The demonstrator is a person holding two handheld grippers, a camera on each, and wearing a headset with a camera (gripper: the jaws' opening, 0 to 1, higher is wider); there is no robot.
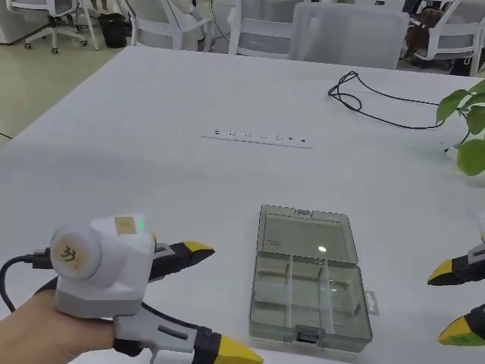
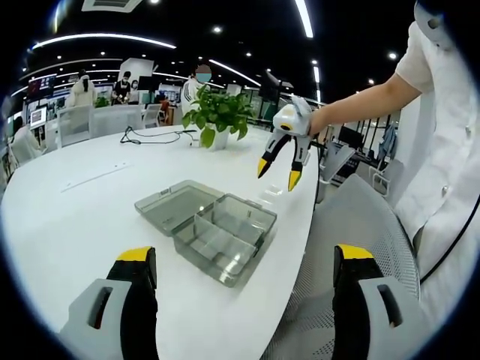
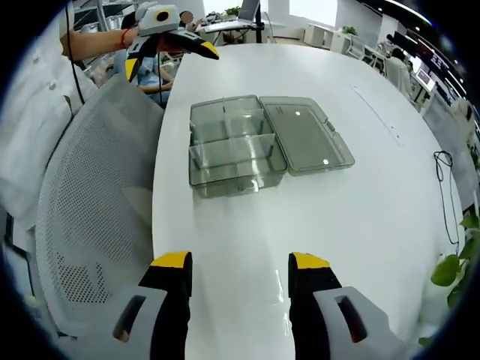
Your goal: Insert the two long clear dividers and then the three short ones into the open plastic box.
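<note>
The clear grey plastic box [image 1: 311,299] lies open near the table's front edge, its lid [image 1: 307,236] flat behind it. Clear dividers [image 1: 290,279] stand inside and split it into compartments. My left gripper [image 1: 220,299] is open and holds nothing, left of the box; the left gripper view has its jaws apart with the box [image 2: 217,229] ahead. My right gripper [image 1: 449,302] is open at the right edge, apart from the box. Its own view looks at the box [image 3: 236,146] with the left gripper [image 3: 170,60] beyond. The right gripper [image 2: 277,174] hangs above the table edge.
A flush power strip [image 1: 258,137] sits mid-table, and a black cable [image 1: 364,98] loops at the back right. A green plant [image 1: 466,129] stands at the right edge. A white mesh chair [image 3: 90,210] is against the near table edge. Office chairs line the far side.
</note>
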